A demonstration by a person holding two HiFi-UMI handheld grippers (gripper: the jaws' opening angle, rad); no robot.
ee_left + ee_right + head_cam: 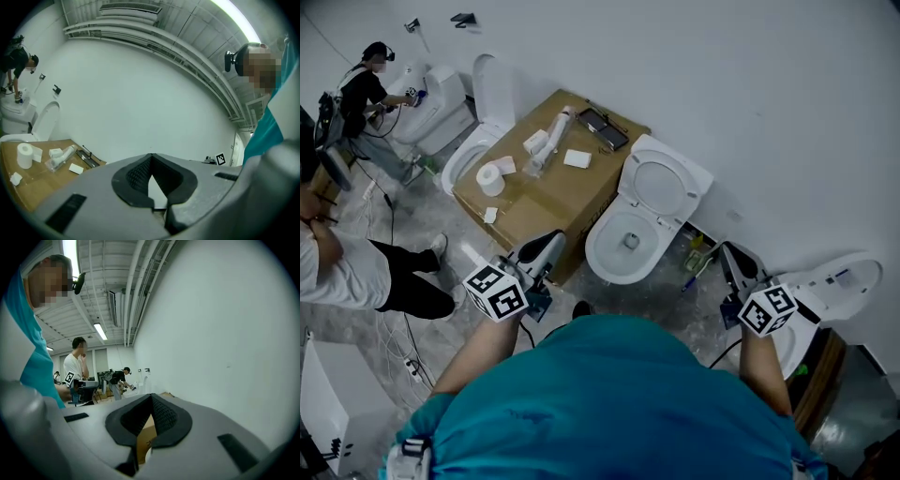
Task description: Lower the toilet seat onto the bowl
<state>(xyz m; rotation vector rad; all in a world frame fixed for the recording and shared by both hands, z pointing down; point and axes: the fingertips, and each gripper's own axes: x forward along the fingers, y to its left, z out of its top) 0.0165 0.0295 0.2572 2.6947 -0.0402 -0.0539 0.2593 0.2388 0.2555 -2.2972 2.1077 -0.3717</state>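
Your head view is dim and evenly lit, with soft shadows. Your 2 gripper views bend like fisheyes, black at the corners (the ceiling strip light (233, 18) glares white).

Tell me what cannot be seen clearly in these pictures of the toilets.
Head view: raised toilet seat and lid, too small to tell apart.
Head view: items on the cardboard box, too small to name.
Head view: right-hand toilet, partly covered by the right hand-held gripper.
Left gripper view: toilet bowl blocked by the left hand-held gripper itself.
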